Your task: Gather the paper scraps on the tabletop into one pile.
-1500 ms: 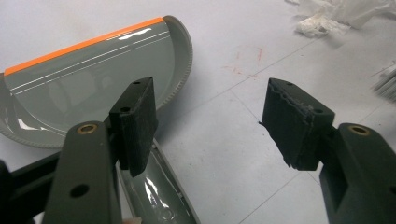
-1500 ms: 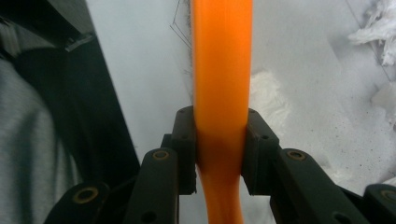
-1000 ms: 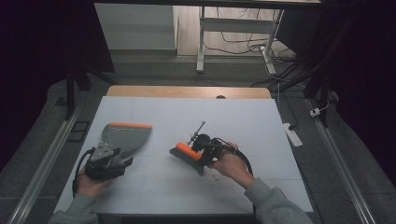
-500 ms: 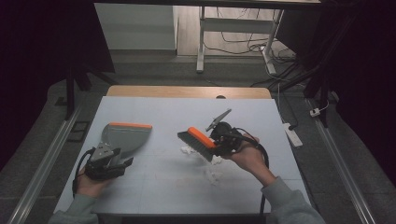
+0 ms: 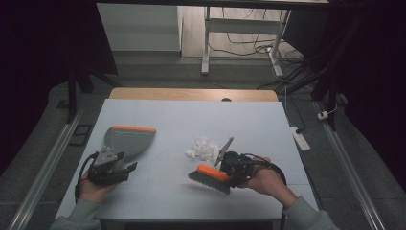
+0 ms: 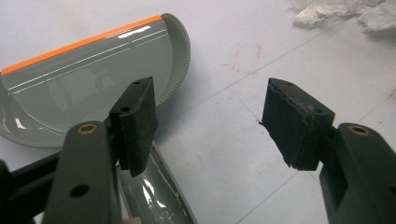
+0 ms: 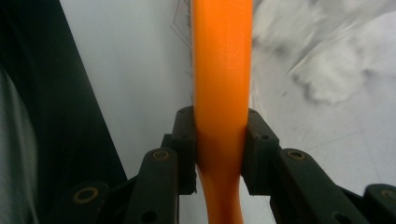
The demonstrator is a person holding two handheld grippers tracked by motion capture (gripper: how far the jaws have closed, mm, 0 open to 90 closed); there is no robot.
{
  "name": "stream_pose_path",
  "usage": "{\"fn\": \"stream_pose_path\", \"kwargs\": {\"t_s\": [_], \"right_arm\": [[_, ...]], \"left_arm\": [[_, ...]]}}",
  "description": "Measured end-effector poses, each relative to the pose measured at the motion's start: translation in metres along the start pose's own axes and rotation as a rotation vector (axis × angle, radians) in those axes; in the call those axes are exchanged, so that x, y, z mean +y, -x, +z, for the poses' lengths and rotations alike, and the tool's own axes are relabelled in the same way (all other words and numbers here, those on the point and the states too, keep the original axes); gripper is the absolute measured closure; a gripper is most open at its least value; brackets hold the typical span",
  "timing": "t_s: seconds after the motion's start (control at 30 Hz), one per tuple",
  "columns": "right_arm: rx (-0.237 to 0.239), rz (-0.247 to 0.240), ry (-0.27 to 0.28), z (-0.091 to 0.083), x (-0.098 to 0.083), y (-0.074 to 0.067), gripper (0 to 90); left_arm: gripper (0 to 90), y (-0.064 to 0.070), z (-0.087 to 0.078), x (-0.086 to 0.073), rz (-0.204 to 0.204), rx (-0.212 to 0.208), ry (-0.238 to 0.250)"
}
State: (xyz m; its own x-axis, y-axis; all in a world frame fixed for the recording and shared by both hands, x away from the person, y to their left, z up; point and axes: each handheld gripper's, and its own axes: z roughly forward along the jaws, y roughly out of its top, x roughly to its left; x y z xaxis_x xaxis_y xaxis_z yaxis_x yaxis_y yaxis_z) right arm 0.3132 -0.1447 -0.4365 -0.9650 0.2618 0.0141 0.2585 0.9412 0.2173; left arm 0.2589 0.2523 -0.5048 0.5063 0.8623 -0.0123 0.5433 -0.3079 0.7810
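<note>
The right gripper (image 5: 229, 168) has its fingers clamped on the orange plastic brush (image 5: 210, 174), its long axis lying crosswise, bristles down, beside crumpled white paper (image 5: 203, 147). The left gripper (image 5: 111, 167) fingers stand apart over the grey dustpan (image 5: 127, 141).

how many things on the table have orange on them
2. The dustpan at the table's left has an orange front edge, by the left gripper. The brush, orange on top, sits in the right gripper just below the crumpled paper.
</note>
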Motion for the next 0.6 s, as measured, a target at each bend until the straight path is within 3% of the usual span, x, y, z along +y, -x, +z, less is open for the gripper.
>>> {"fn": "stream_pose_path", "kwargs": {"t_s": [0.13, 0.23, 0.47, 0.6], "right_arm": [[-0.026, -0.051, -0.053, 0.012, 0.005, -0.003, 70.1], [-0.050, -0.062, -0.051, 0.016, 0.012, 0.001, 70.1], [-0.163, -0.088, -0.048, 0.019, 0.029, 0.018, 70.1], [-0.206, -0.080, -0.010, 0.021, 0.033, 0.033, 70.1]], "left_arm": [[35.9, 0.000, 0.000, 0.000, -0.001, 0.000, -0.001], [35.9, 0.000, 0.000, 0.000, -0.002, 0.000, -0.001], [35.9, -0.001, 0.001, -0.001, -0.005, -0.001, 0.000], [35.9, -0.001, 0.001, -0.001, -0.005, -0.002, -0.002]]}}
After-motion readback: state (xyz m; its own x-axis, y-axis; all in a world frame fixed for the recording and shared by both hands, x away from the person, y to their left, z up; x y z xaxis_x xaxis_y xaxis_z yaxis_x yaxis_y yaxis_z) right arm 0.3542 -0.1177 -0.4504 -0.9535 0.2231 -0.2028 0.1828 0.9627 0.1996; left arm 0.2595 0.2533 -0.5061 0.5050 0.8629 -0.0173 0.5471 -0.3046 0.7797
